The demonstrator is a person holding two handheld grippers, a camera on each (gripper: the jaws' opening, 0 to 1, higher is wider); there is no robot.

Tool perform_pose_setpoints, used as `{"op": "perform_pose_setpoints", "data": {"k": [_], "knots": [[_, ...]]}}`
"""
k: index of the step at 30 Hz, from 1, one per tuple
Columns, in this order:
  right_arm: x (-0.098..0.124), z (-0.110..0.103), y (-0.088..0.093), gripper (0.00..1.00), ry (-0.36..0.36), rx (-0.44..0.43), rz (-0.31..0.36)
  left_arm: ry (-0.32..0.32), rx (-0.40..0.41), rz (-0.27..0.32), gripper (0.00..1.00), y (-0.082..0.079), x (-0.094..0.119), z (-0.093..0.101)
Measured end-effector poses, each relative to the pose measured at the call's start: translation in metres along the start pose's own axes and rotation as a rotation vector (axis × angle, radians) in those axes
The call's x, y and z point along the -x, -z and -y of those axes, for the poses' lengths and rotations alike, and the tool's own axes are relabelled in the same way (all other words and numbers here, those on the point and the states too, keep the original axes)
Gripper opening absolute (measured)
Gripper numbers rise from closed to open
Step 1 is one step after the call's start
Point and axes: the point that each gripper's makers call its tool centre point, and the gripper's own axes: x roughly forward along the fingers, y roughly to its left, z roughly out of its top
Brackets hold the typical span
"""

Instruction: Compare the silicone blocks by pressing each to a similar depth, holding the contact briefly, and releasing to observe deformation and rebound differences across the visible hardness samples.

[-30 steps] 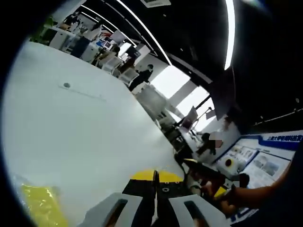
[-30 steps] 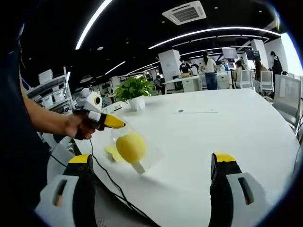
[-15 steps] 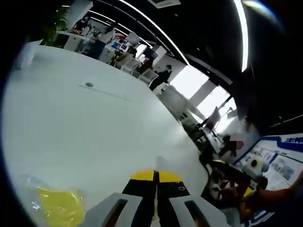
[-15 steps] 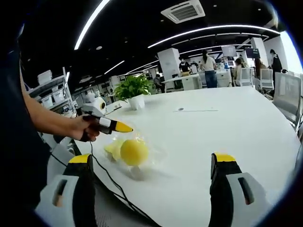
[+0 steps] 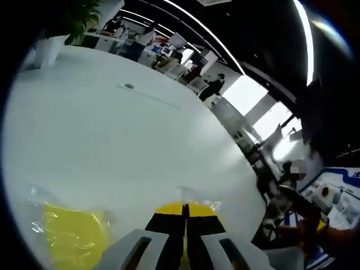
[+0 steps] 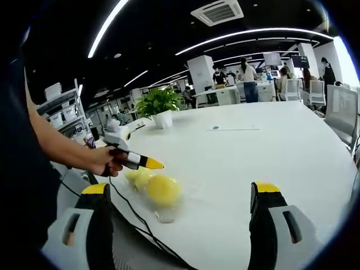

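— Where are your two grippers now?

— My left gripper (image 6: 152, 163) is in my left hand (image 6: 107, 162), and I hold it low over the white table (image 6: 270, 146). In the right gripper view its yellow tip points to the right and stands just above the yellow things. In the left gripper view its two jaws are pressed together, with no gap between the yellow tips, and nothing is between them.

— And the right gripper?

— My right gripper (image 6: 181, 225) is wide. Its two jaws stand far apart at the bottom of the right gripper view and they hold nothing. The table lies between them and beyond them.

— Where are the silicone samples?

— A round yellow block (image 6: 162, 189) lies on the table inside a clear plastic bag (image 6: 169, 211), near the table edge that is close to me. A paler yellow piece (image 6: 136, 177) is just beside it, on its left in that view. I cannot tell if my left gripper touches the round one; the tip is very near its upper side. In the left gripper view I see a flat yellow block (image 5: 70, 239) in crinkled clear wrap, to the left of my closed jaws.

— What else is on the table?

— A potted plant (image 6: 158, 107) in a white pot at the far side, and a black cable (image 6: 132, 216) which runs from my left hand down over the table edge.
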Motion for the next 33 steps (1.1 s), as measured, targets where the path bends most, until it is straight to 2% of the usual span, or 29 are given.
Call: {"op": "perform_pose_setpoints", "data": {"k": [9, 11, 14, 18, 20, 23, 28, 33], "knots": [[0.001, -0.004, -0.001, 0.96, -0.002, -0.005, 0.002, -0.072, -0.027, -0.036, 0.0, 0.008, -0.009, -0.014], [0.001, -0.005, -0.001, 0.96, -0.002, -0.009, 0.003, -0.1, 0.032, -0.021, 0.0, 0.01, -0.008, -0.017], [0.0, -0.006, -0.001, 0.96, -0.002, -0.012, 0.006, -0.137, 0.051, -0.004, 0.0, 0.011, -0.009, -0.019], [0.0, -0.009, -0.003, 0.96, -0.01, -0.013, 0.007, -0.124, 0.116, -0.008, 0.0, 0.016, -0.014, -0.015], [0.0, -0.008, -0.004, 0.96, -0.011, -0.011, 0.006, -0.129, 0.08, -0.007, 0.0, 0.018, -0.014, -0.013], [0.0, -0.006, -0.005, 0.96, -0.007, -0.016, 0.011, -0.126, 0.069, -0.01, 0.0, 0.018, -0.016, -0.01], [-0.003, -0.007, -0.005, 0.96, -0.011, -0.016, 0.008, -0.155, -0.022, -0.002, 0.0, 0.018, -0.02, -0.006], [-0.003, -0.009, -0.006, 0.96, -0.014, -0.014, 0.011, -0.157, -0.044, -0.01, 0.0, 0.018, -0.022, -0.007]]}}
